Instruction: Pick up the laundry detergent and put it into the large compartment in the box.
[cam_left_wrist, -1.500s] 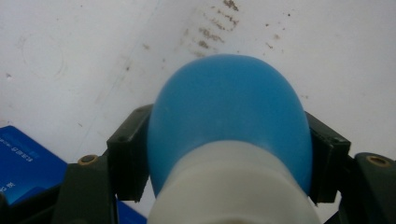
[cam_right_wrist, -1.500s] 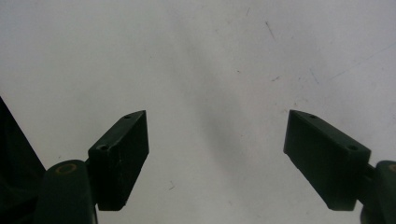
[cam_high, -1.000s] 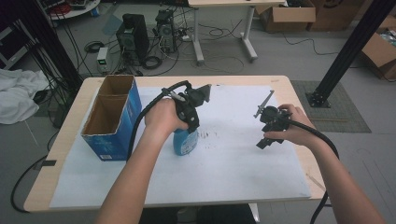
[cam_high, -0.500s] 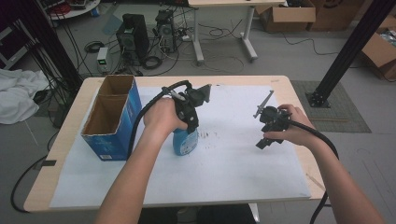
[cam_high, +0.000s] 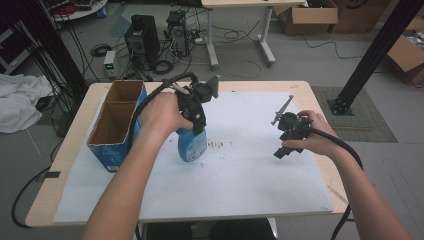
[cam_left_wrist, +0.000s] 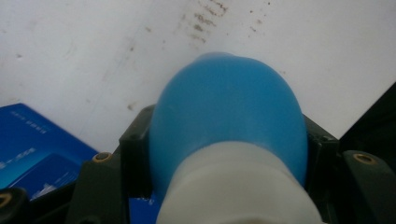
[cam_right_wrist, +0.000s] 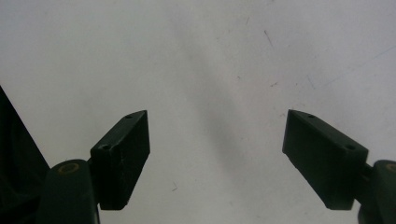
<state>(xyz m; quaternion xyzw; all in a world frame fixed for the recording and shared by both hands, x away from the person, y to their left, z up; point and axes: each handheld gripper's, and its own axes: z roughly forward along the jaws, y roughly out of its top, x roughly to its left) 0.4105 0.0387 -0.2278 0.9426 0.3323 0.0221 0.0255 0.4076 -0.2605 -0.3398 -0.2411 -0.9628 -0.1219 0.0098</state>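
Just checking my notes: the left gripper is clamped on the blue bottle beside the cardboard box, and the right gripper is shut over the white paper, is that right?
Not quite. The right gripper is open, not shut: the right gripper view shows its fingers wide apart over the white paper with nothing between them. The rest holds: the left gripper is clamped on the blue bottle, which stands beside the cardboard box.

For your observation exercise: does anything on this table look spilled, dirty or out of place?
Yes. The white sheet carries a patch of brownish specks just right of the blue bottle, which the left gripper clamps. Otherwise nothing looks spilled or toppled.
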